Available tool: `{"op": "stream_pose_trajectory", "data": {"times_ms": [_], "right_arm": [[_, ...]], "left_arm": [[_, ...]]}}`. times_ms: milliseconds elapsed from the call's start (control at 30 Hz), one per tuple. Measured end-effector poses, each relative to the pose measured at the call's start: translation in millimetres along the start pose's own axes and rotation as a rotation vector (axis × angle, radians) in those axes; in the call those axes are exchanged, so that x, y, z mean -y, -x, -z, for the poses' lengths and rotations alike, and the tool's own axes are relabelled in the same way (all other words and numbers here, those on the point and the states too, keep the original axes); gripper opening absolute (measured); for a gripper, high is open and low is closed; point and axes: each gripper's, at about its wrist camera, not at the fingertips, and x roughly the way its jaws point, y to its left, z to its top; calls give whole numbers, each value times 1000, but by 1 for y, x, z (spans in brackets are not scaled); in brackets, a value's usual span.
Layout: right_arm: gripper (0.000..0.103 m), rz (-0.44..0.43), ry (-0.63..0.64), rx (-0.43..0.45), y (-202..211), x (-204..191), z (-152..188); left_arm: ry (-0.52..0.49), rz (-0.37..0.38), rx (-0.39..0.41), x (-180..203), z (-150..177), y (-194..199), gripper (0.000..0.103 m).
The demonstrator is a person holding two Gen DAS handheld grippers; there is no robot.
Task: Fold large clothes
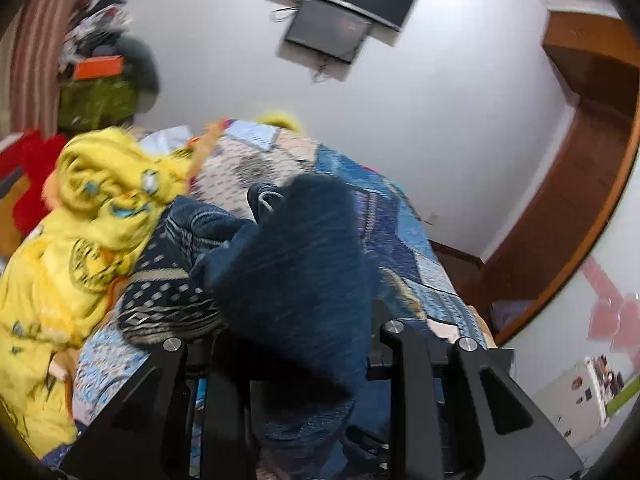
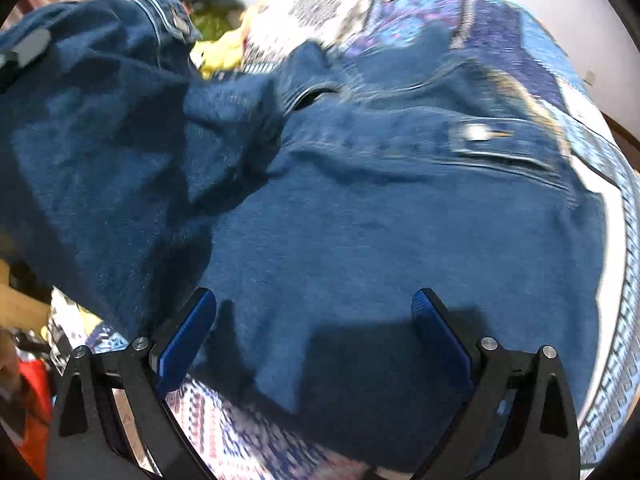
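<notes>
A large dark blue denim garment [image 2: 360, 208] lies spread on the bed, its pocket and button toward the right. My right gripper [image 2: 314, 296] hovers open just above it, blue pads wide apart with nothing between them. On the left, one part of the denim [image 2: 100, 120] is lifted up. In the left wrist view that lifted denim [image 1: 296, 248] drapes over my left gripper [image 1: 292, 324] and hides its fingertips. The jaws stand narrow and are shut on the fabric.
A yellow printed garment [image 1: 100, 220] and a dark patterned knit [image 1: 168, 292] are heaped at the bed's left. A patchwork bedcover [image 1: 404, 240] lies under everything. A wall screen [image 1: 348, 0] hangs ahead, a wooden door frame [image 1: 580, 168] stands at right, and clutter with an orange box [image 1: 98, 67] at far left.
</notes>
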Motion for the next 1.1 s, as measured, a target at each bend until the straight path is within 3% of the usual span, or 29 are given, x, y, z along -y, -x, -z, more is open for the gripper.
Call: {"op": "stream_pose_trajectory", "data": {"times_ms": [200,367,567,733,833,900,933,1100], "right_arm": [[98,89,-214,91,46,92,19],[98,122,-373,118,85,151,53],[98,166,-428,153,122,185,84],[98,191,-414,171,139,181,96],[98,182,-391,192,146,174,97],[98,178,-372,211,150,167,92],[98,172,-362,220,153,162,90],[98,147,-316,264,161,141,76]], "left_arm": [[-142,88,-43,91,16,-24,27],[-246,152,-194,148,64,-65,26],[-380,187,-358,176,126,-94,27],[-417,247,-483,171,155,-103,27],[-453,262,-484,172,159,-92,34],[-471,280,-496,176,160,-81,55],[-490,285,-501,178,160,-73,58],[-511,253,-354,174,136,-26,59]]}}
